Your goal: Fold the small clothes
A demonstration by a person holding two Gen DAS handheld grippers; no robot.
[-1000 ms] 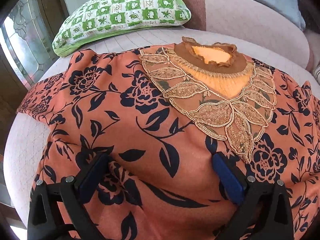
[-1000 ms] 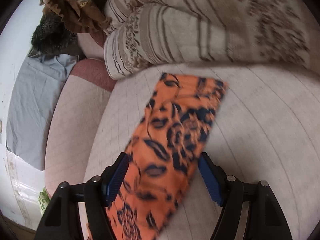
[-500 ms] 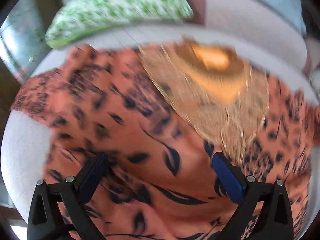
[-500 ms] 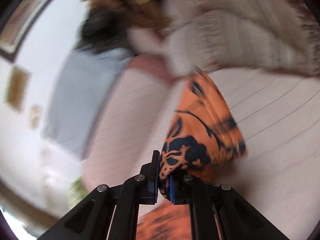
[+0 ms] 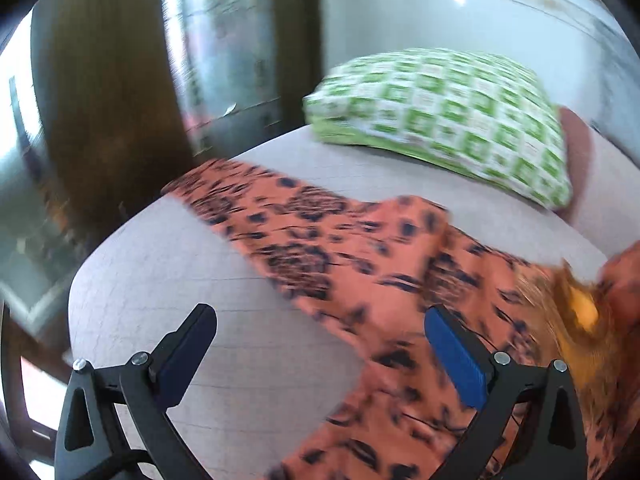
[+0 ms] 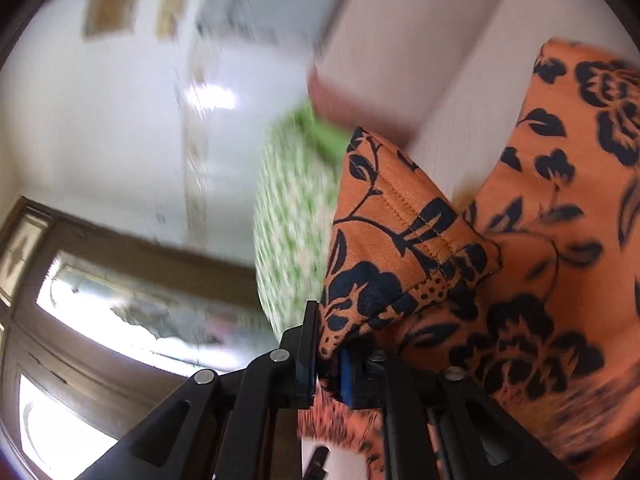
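Left view: the left gripper (image 5: pixel 320 340), jaws wide and empty, has swung off the neckline to the sleeve end of the dress (image 5: pixel 360 264), which lies flat on the cushion (image 5: pixel 160 280), sleeve running long toward the far-left edge, below the pillow (image 5: pixel 440 104). Right view: the right gripper (image 6: pixel 326 354), open over the other sleeve a second ago, now pinches its hem (image 6: pixel 400 248), jaws easing open slightly, lifted clear and folded toward the body.
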